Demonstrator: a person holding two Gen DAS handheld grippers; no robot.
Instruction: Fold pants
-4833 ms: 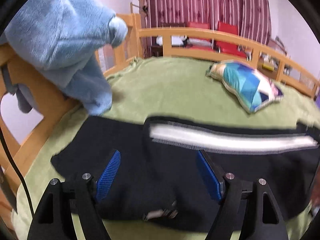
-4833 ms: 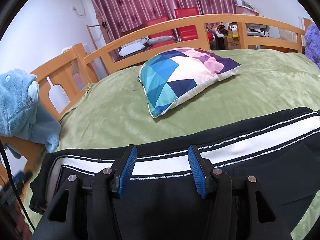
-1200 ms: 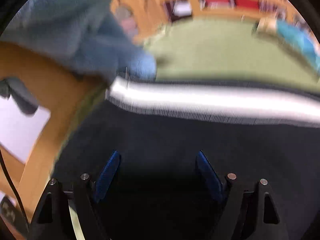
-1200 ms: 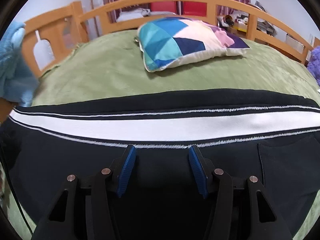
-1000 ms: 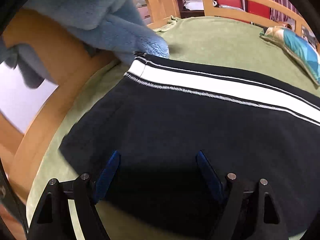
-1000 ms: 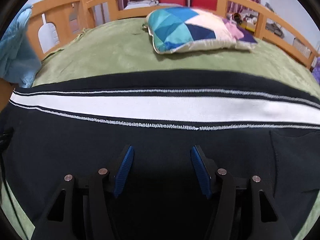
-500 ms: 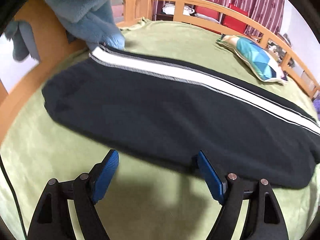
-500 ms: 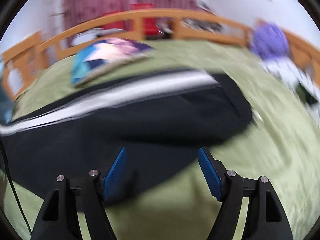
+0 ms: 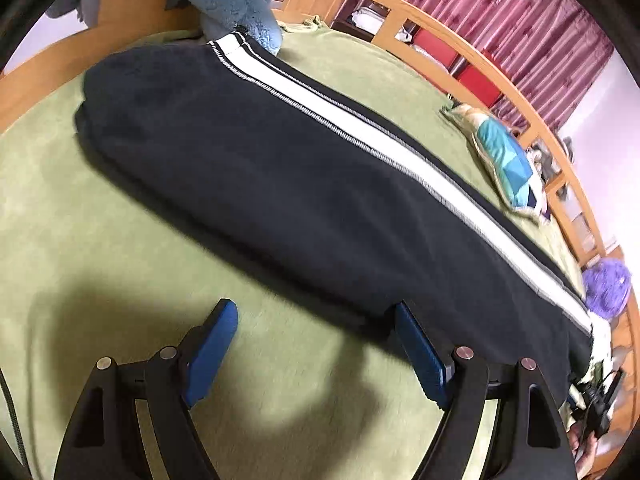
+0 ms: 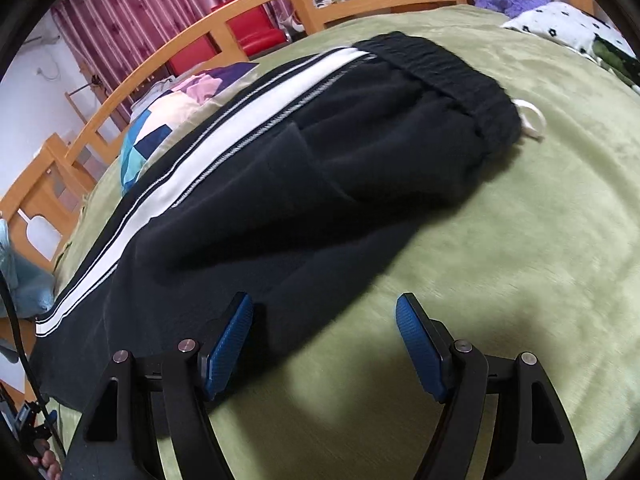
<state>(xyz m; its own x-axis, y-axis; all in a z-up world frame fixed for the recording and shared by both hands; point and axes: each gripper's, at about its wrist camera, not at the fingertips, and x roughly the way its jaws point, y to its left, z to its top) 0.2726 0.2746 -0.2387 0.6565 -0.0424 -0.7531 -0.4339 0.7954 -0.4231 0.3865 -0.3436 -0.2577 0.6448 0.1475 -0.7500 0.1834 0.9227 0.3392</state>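
The pants (image 9: 280,184) lie flat on the bed (image 9: 80,240), folded lengthwise leg over leg, white stripe (image 9: 360,136) along the far side. Their hem end is partly tucked under a blue plush (image 9: 236,4) at the headboard, and from the left the waist end runs out of sight at the frame's edge. The waistband (image 10: 448,68) shows clearly from the right, a white drawcord loop (image 10: 532,118) poking out beside it. A pillow (image 10: 168,120) beyond is half hidden by the pants.

Left tongs (image 9: 312,316) stand wide, empty, above bare blanket just off the pants' near edge. Right tongs (image 10: 324,312) are also wide and empty, the left pad (image 10: 230,340) over the black cloth; whether it touches, I can't tell.
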